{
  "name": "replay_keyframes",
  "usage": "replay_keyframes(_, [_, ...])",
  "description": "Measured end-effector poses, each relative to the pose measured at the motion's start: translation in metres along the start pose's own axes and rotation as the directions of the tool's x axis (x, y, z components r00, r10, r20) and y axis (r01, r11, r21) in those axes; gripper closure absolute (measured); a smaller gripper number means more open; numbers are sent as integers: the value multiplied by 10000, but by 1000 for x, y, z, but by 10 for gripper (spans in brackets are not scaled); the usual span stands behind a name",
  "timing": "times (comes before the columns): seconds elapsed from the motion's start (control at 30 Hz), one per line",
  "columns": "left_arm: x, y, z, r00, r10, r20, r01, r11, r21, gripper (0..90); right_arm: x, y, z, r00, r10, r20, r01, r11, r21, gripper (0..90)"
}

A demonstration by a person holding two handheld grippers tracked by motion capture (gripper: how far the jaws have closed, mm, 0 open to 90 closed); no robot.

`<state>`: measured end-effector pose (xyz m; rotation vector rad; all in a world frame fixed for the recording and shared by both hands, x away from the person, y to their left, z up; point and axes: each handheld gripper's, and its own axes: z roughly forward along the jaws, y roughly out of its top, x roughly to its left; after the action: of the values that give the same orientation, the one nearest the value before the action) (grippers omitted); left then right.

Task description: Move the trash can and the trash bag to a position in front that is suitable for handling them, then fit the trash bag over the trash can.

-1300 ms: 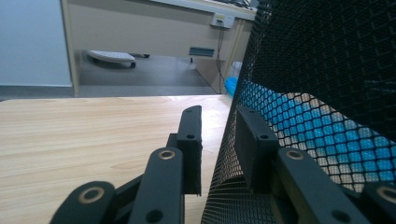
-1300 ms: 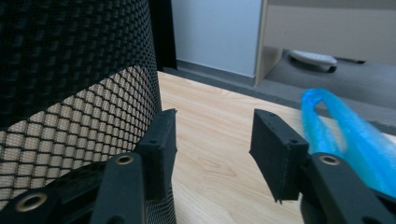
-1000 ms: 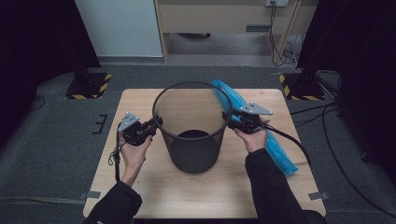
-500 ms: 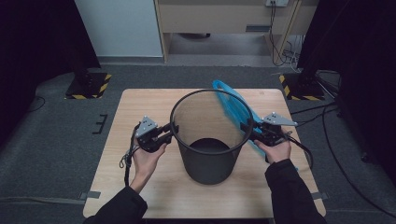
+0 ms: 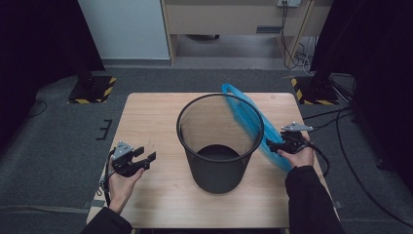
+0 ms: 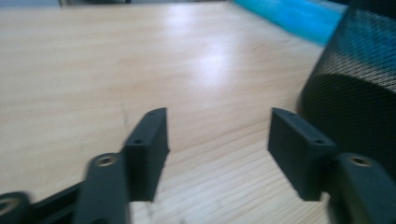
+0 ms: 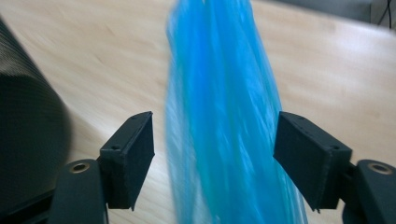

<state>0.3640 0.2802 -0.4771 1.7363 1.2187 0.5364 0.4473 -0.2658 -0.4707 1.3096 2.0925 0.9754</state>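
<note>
High view is showing the black mesh bin (image 5: 220, 141) standing mid-surface (image 5: 151, 122), the blue bag (image 5: 253, 122) lying beside it. Left hand-held gripper (image 5: 148, 158) and right hand-held gripper (image 5: 271, 144) have just been opening; jaws are standing apart, the bag (image 7: 224, 130) lying loose between the right pair.

Wooden table (image 5: 160, 122) carries mesh bin (image 5: 219, 146); blue bag (image 5: 265, 131).
</note>
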Motion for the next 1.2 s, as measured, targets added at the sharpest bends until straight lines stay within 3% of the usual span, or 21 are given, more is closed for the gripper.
replay_keyframes(0.03, [0, 0, 0, 10000, 0, 0, 0, 10000, 0, 341, 0, 0, 0, 10000, 0, 0, 0, 10000, 0, 281])
replay_keyframes(0.1, [5, -3, -1, 9990, 155, -410, -152, 9998, 86, 323, -4, -7, 8, 9998, 105, 168, -111, 9993, 364, 280])
replay_keyframes(0.17, [8, -7, 2, 9993, -64, -362, 75, 9995, 295, 308, -7, -19, 21, 9999, -18, 163, 0, 9940, 1097, 276])
replay_keyframes(0.2, [8, -7, 2, 9993, -64, -362, 75, 9995, 295, 303, -7, -19, 21, 9999, -18, 163, 0, 9940, 1097, 276])
replay_keyframes(0.23, [8, -7, 4, 9994, -18, -339, 30, 9993, 366, 300, -8, -24, 28, 10000, -20, 23, 16, 9884, 1521, 270])
replay_keyframes(0.5, [4, -7, 15, 9999, 165, -2, -165, 9984, 541, 279, -11, -32, 41, 9993, 174, -335, -108, 9819, 1892, 319])
replay_keyframes(0.6, [4, -8, 17, 9999, 138, -10, -137, 9977, 658, 273, -12, -32, 42, 9996, 100, -275, -46, 9820, 1889, 472])
replay_keyframes(0.63, [4, -9, 18, 9999, 147, -1, -146, 9975, 686, 273, -12, -32, 42, 9996, 100, -275, -46, 9820, 1889, 472])
replay_keyframes(0.73, [4, -8, 18, 9999, 146, 19, -147, 9977, 664, 271, -13, -30, 38, 9997, -37, -257, 86, 9812, 1928, 717])
replay_keyframes(0.83, [2, -8, 18, 9998, 217, 45, -219, 9976, 652, 270, -15, -24, 29, 9978, 487, -443, -412, 9866, 1580, 875])
replay_keyframes(0.9, [1, -8, 18, 9997, 216, 99, -222, 9975, 672, 270, -16, -22, 26, 9967, 596, -544, -514, 9884, 1427, 884])
replay_keyframes(0.93, [1, -8, 18, 9996, 261, 111, -269, 9970, 729, 270, -17, -17, 20, 9916, 1007, -818, -915, 9898, 1088, 890])
replay_keyframes(1.03, [2, -8, 19, 9996, 235, 134, -245, 9968, 756, 270, -18, -11, 13, 9860, 1210, -1146, -1142, 9914, 641, 890])
replay_keyframes(1.13, [1, -8, 19, 9997, 181, 150, -191, 9973, 704, 269, -17, 7, -3, 9825, 1203, -1419, -1288, 9903, -523, 885])
replay_keyframes(1.17, [1, -8, 19, 9997, 181, 150, -191, 9973, 704, 269, -17, 7, -3, 9825, 1203, -1419, -1288, 9903, -523, 885])
replay_keyframes(1.2, [1, -8, 19, 9997, 185, 170, -196, 9975, 672, 269, -17, 17, -13, 9822, 1239, -1410, -1409, 9830, -1176, 885])
